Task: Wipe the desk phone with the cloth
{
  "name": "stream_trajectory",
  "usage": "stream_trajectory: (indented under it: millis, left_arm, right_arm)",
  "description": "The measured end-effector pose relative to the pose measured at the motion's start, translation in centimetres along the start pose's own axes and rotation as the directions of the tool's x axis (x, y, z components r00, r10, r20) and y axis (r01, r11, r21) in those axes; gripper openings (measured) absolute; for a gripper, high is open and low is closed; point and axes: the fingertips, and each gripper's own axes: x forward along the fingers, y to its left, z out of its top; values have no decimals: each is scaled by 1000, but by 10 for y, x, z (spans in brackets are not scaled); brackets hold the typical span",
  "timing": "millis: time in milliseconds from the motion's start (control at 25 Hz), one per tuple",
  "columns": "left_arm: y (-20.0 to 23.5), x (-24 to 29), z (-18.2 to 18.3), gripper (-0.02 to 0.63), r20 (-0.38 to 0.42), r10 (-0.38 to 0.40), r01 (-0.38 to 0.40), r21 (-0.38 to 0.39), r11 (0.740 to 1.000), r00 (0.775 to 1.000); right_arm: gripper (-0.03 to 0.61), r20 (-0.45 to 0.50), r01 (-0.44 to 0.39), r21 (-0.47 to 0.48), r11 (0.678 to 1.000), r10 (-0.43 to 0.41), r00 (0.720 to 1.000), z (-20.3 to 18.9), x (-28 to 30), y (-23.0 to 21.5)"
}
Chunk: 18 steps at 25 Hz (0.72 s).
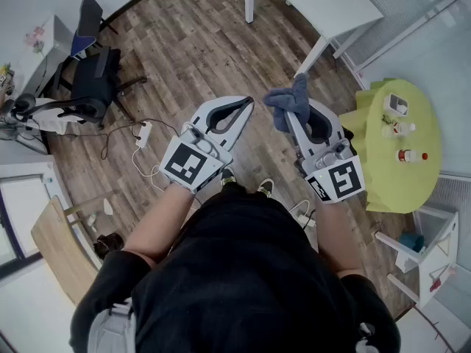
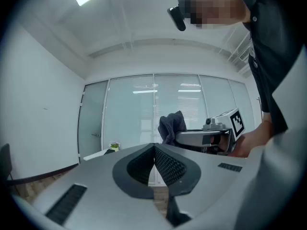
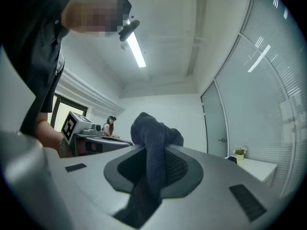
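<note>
- The right gripper (image 1: pixel 297 119), a grey two-jaw tool with a marker cube at its rear, is clamped on a dark blue-grey knitted cloth (image 1: pixel 288 98). In the right gripper view the fabric runs up between the ribbed black pads and bunches loosely above the tips.
- The left gripper (image 2: pixel 154 151), of the same grey make, has its jaws pressed together with nothing between them. Only open air and a glass wall show beyond its tips.
- Both grippers are held up in front of the person's chest, near each other but apart, and both point away from the body over the brown wood-plank floor (image 1: pixel 193 50).
- The desk phone cannot be made out in any view. It is not on the round yellow-green table (image 1: pixel 416 190) at the right, which carries a few small bottles, nor on the visible part of the white desk (image 1: pixel 324 6) at the top.
- A black office chair (image 1: pixel 92 87) stands at the left, by a cluttered work surface too small to read.
- By my reading the task is at its very start. The cloth is in hand, which is the only part done.
- Left to do, as I judge it: get to the phone, bring the cloth down onto it, and wipe over its surfaces. The free left gripper could steady the phone meanwhile.
</note>
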Motion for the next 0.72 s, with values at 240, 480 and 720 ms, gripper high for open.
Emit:
stream_trajectory:
  millis: [240,480,720]
  left_arm:
    - [4,-4,-2,11,1,8,-8,13,1000,1000]
    - [16,-15,-1,11,-7,25,-25,18,1000,1000]
    - [29,-23,-2,11,-15,36,-35,23,999,999]
  right_arm:
    - [92,-6,-4,-17,1000,4,1000,0,5,4]
    - [92,6,11,-15,1000,-11,1000,4,12,7]
    - [92,12,-9,-12,1000,9,1000,5,27,17]
